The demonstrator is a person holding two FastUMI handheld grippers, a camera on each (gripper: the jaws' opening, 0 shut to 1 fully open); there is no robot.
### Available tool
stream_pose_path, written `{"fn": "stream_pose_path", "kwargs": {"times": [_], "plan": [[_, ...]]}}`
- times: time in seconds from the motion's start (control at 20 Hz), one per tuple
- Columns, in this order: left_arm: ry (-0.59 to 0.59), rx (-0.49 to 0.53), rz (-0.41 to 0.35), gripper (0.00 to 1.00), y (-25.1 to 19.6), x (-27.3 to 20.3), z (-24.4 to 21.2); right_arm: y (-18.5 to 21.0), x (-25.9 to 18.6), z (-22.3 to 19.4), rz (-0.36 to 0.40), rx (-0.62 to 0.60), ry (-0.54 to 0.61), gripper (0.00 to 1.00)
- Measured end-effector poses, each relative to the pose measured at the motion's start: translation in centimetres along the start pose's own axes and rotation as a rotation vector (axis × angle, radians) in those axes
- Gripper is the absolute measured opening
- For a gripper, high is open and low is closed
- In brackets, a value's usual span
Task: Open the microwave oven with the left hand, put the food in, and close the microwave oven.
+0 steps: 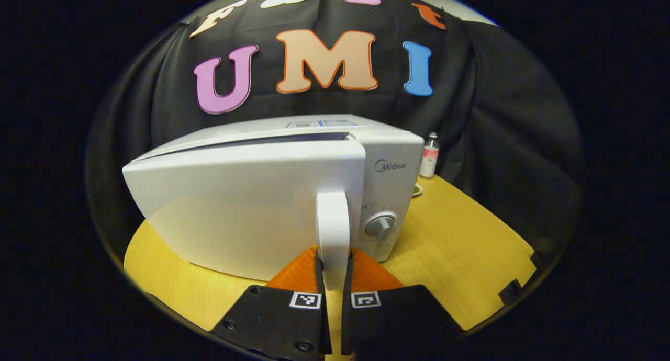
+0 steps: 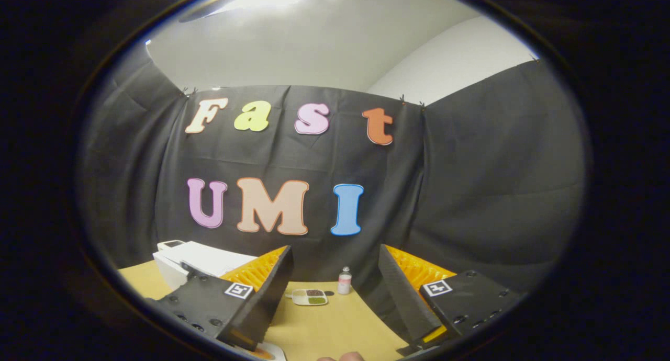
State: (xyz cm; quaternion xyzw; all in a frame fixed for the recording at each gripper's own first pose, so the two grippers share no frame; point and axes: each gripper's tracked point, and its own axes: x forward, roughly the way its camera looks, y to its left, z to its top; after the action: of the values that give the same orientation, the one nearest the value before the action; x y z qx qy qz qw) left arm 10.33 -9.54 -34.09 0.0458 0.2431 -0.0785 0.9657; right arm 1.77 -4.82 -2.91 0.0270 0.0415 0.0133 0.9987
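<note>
The white box-shaped microwave oven (image 1: 261,193) is seen standing on the yellow wooden table (image 1: 460,246) in the left gripper view, its long axis running left to right, its front turned toward the camera. Its white door (image 1: 241,209) is swung slightly ajar, a dark gap being visible along the top edge. The upright white door handle (image 1: 333,235) is pinched between the two fingers of the left gripper (image 1: 333,277), which are closed against its sides. A round grey dial (image 1: 380,227) is located just right of the handle.

A small clear bottle with a pink label (image 1: 429,162) is placed behind the oven's right corner. In the right gripper view, the right gripper (image 2: 335,293) is held spread wide above the table. Between its fingers, farther off, a white compartmented food tray (image 2: 309,296) is seen lying just beside the bottle, well apart from the oven at the left.
</note>
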Motion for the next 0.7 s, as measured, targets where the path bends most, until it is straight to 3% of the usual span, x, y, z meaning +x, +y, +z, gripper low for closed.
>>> {"fn": "stream_pose_path", "kwargs": {"times": [0.1,0.2,0.7], "plan": [[-0.015,-0.009,-0.012,0.07,0.5,-2.5,-1.1,1.3,0.3,-1.2,0.03,0.0,0.023,1.0],[-0.006,-0.017,-0.017,0.07,1.1,-5.1,-2.3,2.8,0.4,-2.4,0.063,-0.001,0.044,0.97],[0.005,-0.034,0.059,0.06,6.5,-14.1,-6.6,10.4,-1.2,-10.0,0.231,-0.005,0.196,0.97]]}}
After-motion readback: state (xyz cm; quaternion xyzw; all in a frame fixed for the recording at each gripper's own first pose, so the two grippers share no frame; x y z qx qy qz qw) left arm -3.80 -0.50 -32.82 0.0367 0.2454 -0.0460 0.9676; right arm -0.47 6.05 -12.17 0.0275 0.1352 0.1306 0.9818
